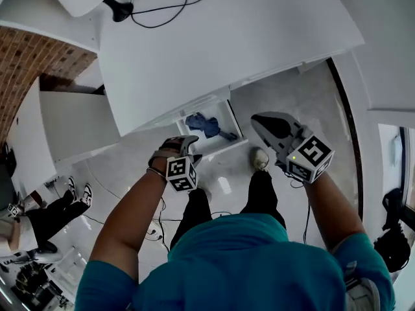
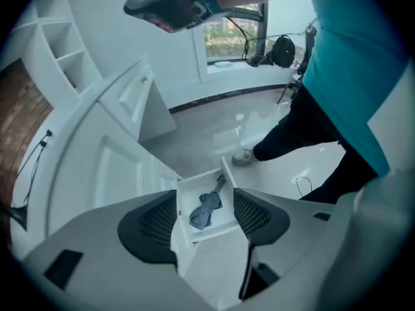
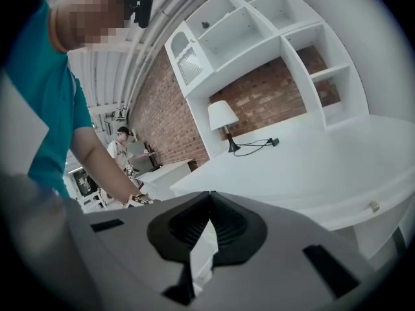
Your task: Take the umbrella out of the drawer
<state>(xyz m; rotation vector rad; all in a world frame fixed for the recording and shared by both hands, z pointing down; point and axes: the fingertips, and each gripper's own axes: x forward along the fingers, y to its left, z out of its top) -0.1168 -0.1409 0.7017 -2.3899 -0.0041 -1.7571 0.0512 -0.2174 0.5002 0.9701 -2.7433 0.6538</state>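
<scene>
A blue folded umbrella lies in an open white drawer pulled out below the desk. In the left gripper view the umbrella shows between the jaws, well beyond them, inside the drawer. My left gripper hangs above the drawer's near left corner, pointing steeply down, jaws open and empty. My right gripper is just right of the drawer, roughly level. Its jaws are shut with nothing between them.
The white desk top spreads over the drawer, with a lamp base and a black cable at its far end. My shoe stands on the glossy floor near the drawer. Another person sits at far left beside a low cabinet.
</scene>
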